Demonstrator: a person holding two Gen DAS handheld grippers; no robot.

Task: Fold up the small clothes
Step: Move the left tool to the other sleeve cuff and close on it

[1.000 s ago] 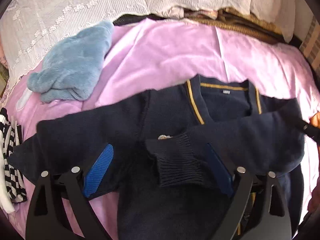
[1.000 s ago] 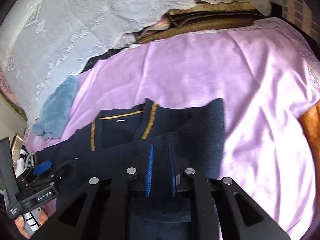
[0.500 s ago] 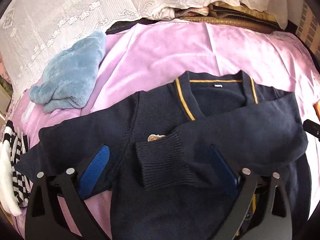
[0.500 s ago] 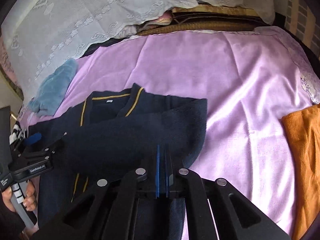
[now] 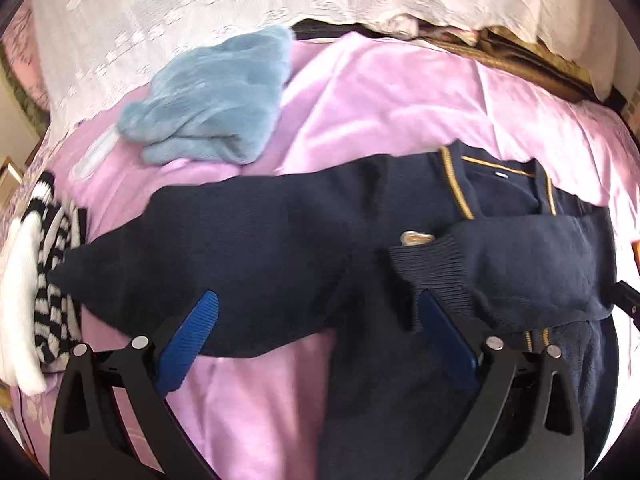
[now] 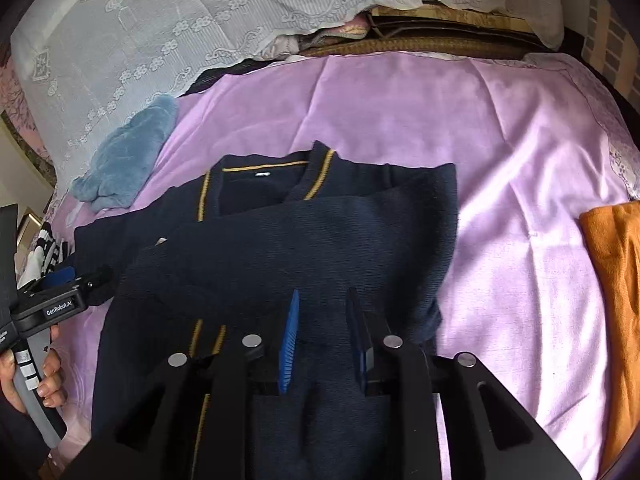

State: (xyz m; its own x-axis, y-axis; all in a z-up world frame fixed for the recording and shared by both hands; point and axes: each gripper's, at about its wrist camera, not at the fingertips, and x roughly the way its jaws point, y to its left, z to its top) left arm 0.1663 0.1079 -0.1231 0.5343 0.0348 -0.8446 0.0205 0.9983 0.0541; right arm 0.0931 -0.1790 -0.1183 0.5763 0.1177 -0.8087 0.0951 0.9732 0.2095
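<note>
A navy knit cardigan [image 5: 280, 240] with yellow trim lies on the pink bedsheet [image 5: 380, 92]. Its right sleeve [image 5: 520, 264] is folded across the chest, with the ribbed cuff near the middle. Its left sleeve stretches out flat to the left. My left gripper [image 5: 316, 320] is open and empty, low over the left sleeve and the body. In the right wrist view the cardigan [image 6: 320, 232] fills the middle. My right gripper [image 6: 322, 320] is open by a small gap and empty, above the folded sleeve. The left gripper [image 6: 60, 292] shows at that view's left edge.
A light blue fluffy garment [image 5: 212, 104] lies at the back left. A black-and-white striped garment [image 5: 44, 280] lies at the left edge. An orange cloth [image 6: 616, 280] lies on the right. White lace pillows [image 6: 180, 20] line the back.
The right gripper has let go of the folded sleeve and opened a little. The left gripper has shifted left, toward the outstretched left sleeve.
</note>
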